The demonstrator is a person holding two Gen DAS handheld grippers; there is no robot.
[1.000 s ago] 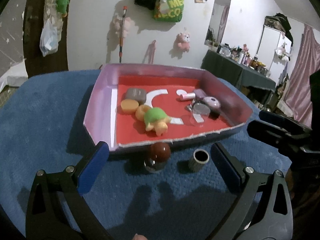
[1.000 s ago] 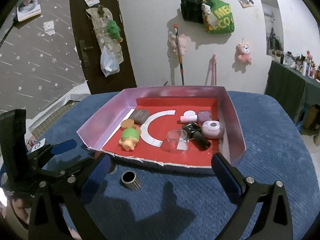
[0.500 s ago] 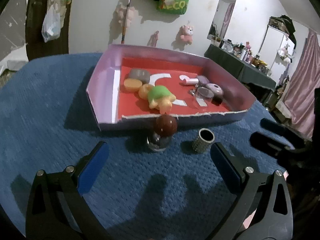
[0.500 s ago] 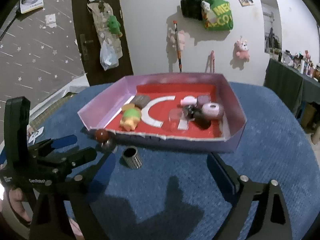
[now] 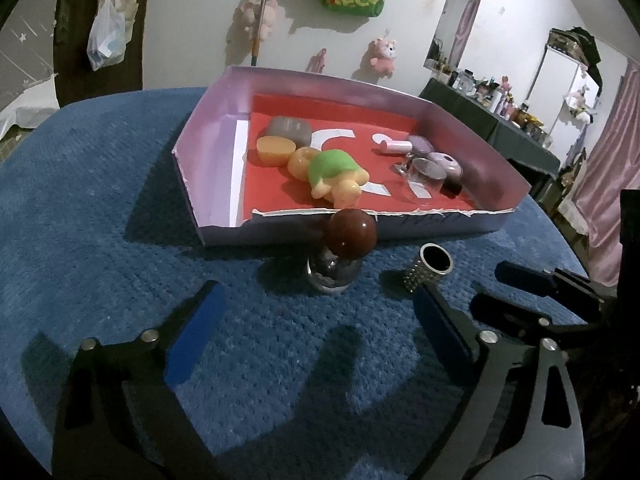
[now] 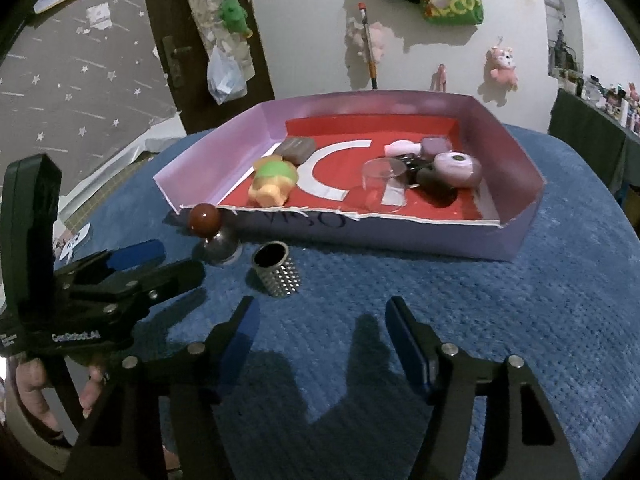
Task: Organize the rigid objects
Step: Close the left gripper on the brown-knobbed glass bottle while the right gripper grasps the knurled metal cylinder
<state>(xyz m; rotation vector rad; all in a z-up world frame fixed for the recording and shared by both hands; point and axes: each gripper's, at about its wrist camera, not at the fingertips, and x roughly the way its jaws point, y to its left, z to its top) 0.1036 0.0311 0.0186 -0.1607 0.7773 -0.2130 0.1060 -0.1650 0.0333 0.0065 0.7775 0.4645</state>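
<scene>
Left wrist view: the left gripper (image 5: 316,320) hangs over the blue carpeted surface (image 5: 100,208) with its jaws spread wide and nothing between them. Straight ahead stands a small bottle with a round red-brown stopper (image 5: 340,252), close to the near wall of the purple tray (image 5: 212,160), which sits toward the far edge of the surface. Just beside the bottle, toward the right edge, stands a studded metal cup (image 5: 430,266), its open mouth up, next to the right blue fingertip. Inside the tray, on its red floor, lie a green-shelled toy turtle (image 5: 334,176), an orange block (image 5: 276,150), a grey block (image 5: 289,130), a clear glass (image 5: 426,176) and a mauve round case (image 5: 444,162). The right gripper (image 5: 532,280) reaches in from the right edge.

Right wrist view: the right gripper (image 6: 322,326) has its jaws open and empty, held low over the surface (image 6: 500,320). The metal cup (image 6: 277,268) stands just ahead of the left fingertip, apart from it. The bottle (image 6: 212,232) is beyond it, by the tray's near left corner (image 6: 176,196). The left gripper (image 6: 156,260) comes in from the left, jaws parted, pointing at the bottle.
</scene>
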